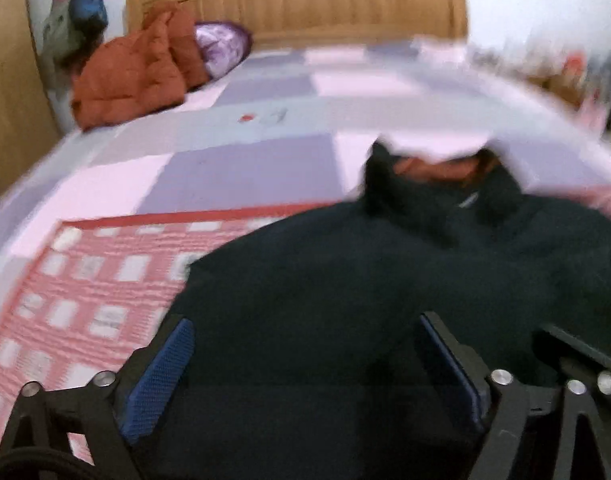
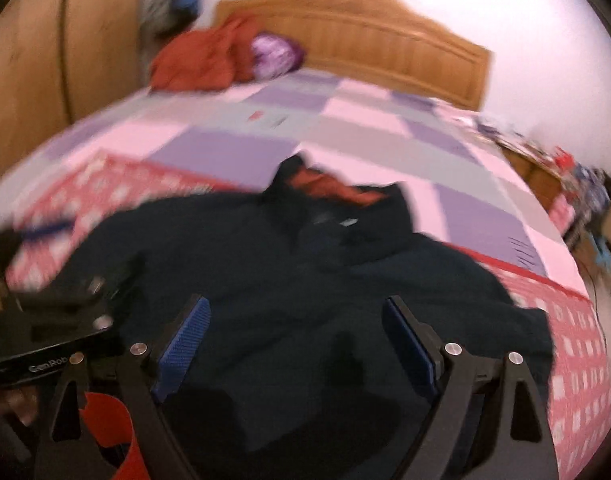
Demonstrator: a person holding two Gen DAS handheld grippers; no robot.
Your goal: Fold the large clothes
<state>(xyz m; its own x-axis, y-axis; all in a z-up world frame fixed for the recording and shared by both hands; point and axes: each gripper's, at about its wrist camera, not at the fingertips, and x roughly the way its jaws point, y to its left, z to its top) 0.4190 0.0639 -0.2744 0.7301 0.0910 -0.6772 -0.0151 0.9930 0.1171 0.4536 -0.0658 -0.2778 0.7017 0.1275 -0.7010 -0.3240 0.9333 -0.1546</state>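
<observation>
A large dark jacket (image 1: 345,272) with an orange-red lining at its collar lies spread on the bed, collar toward the headboard. In the left wrist view my left gripper (image 1: 305,344) hangs over the jacket's near part, its blue pads (image 1: 161,376) wide apart and nothing pressed between them. The right wrist view shows the same jacket (image 2: 289,272) with my right gripper (image 2: 297,328) above its lower middle, open, pads (image 2: 185,344) clear of the cloth. The left gripper's black body (image 2: 53,320) shows at the left edge of that view. Both pictures are blurred.
The bed carries a pink and purple patchwork cover (image 1: 241,168) and a red and white checked blanket (image 1: 81,296) under the jacket. A rust-orange padded coat (image 1: 133,72) and a purple bundle (image 1: 221,48) lie by the wooden headboard (image 1: 305,4). Cluttered furniture (image 2: 577,184) stands on the right.
</observation>
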